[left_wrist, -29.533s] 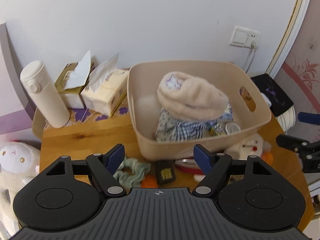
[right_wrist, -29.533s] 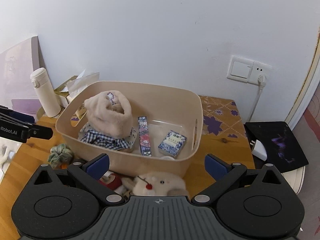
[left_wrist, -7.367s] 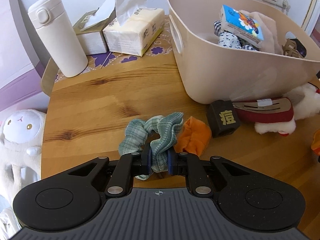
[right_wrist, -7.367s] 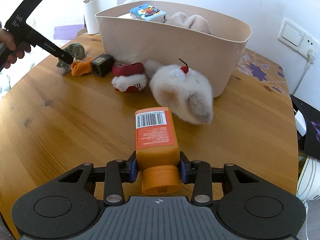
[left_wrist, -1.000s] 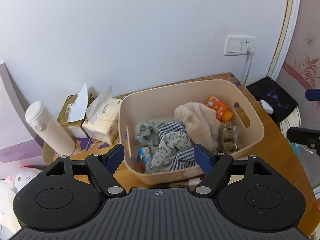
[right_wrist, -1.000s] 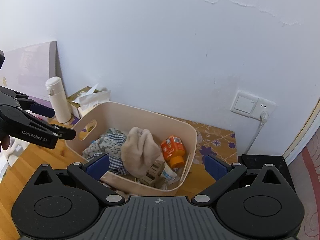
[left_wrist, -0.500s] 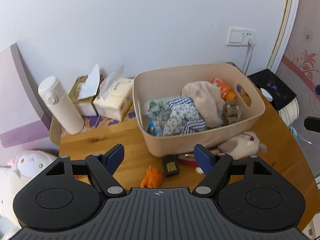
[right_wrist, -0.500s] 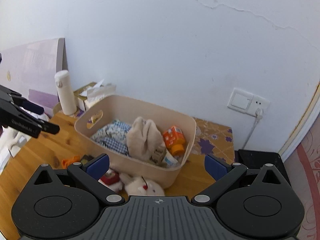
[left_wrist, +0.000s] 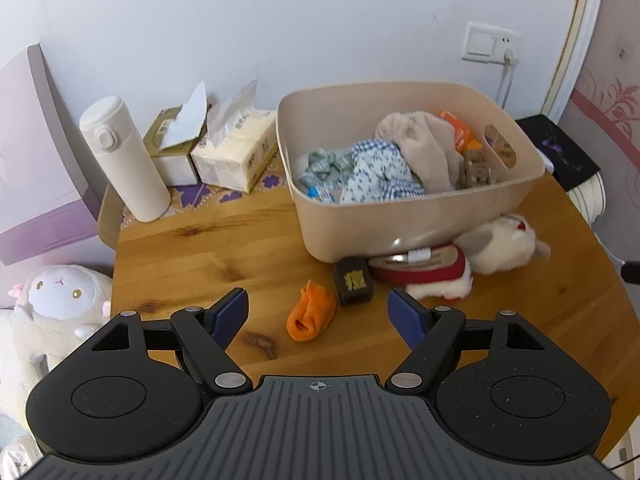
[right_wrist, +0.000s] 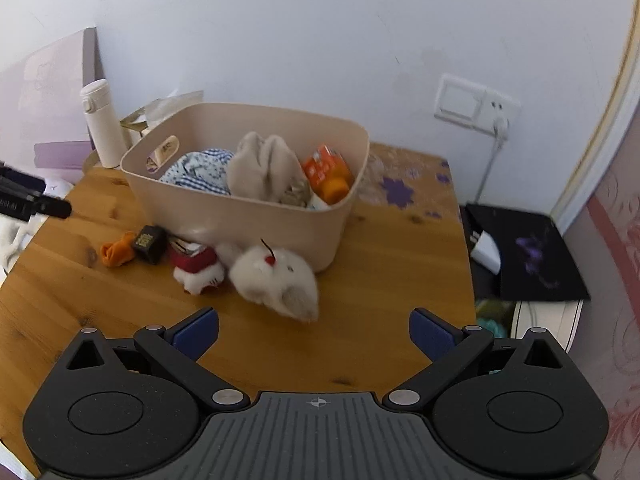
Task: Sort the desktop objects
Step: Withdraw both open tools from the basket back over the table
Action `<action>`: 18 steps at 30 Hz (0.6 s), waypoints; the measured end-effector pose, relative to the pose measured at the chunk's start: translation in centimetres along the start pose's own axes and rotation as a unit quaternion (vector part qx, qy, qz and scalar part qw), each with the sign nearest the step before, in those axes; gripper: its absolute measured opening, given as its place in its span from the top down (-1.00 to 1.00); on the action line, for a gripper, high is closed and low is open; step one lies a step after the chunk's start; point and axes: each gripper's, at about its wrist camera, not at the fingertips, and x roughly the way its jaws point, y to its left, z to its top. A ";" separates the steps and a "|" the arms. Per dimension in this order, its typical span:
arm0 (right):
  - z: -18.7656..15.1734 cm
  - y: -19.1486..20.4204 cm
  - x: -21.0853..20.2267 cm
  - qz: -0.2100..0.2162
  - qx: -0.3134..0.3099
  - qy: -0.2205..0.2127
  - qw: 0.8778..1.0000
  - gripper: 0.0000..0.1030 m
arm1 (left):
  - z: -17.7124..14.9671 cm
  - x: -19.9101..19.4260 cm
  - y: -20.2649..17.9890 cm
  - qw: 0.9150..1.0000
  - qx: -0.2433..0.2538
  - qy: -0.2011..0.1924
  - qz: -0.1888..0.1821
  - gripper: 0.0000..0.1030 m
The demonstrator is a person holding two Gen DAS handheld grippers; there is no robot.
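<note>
Both grippers hung over the wooden table, pointing down at the clutter, and neither held anything. The left gripper stood wide, its 2 blue pads apart above an orange cloth lying loose on the wood. The right gripper was just as wide, with only bare tabletop between its pads and a white plush toy a little beyond them.

The beige bin sat toward the back of the table. In it I could see a checked cloth, a green scrunchie, a tan fleece piece and an orange bottle.

Still out on the table, in a row against the bin's front wall, were the orange cloth, a small black block, a red and white slipper and the plush toy. Left of the bin stood a white flask and 2 tissue packs.
</note>
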 end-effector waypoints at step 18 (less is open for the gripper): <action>-2.4 -0.3 5.1 -0.004 0.007 0.057 0.998 -1.00 | -3.6 4.9 0.2 0.999 0.011 0.052 0.009 -0.52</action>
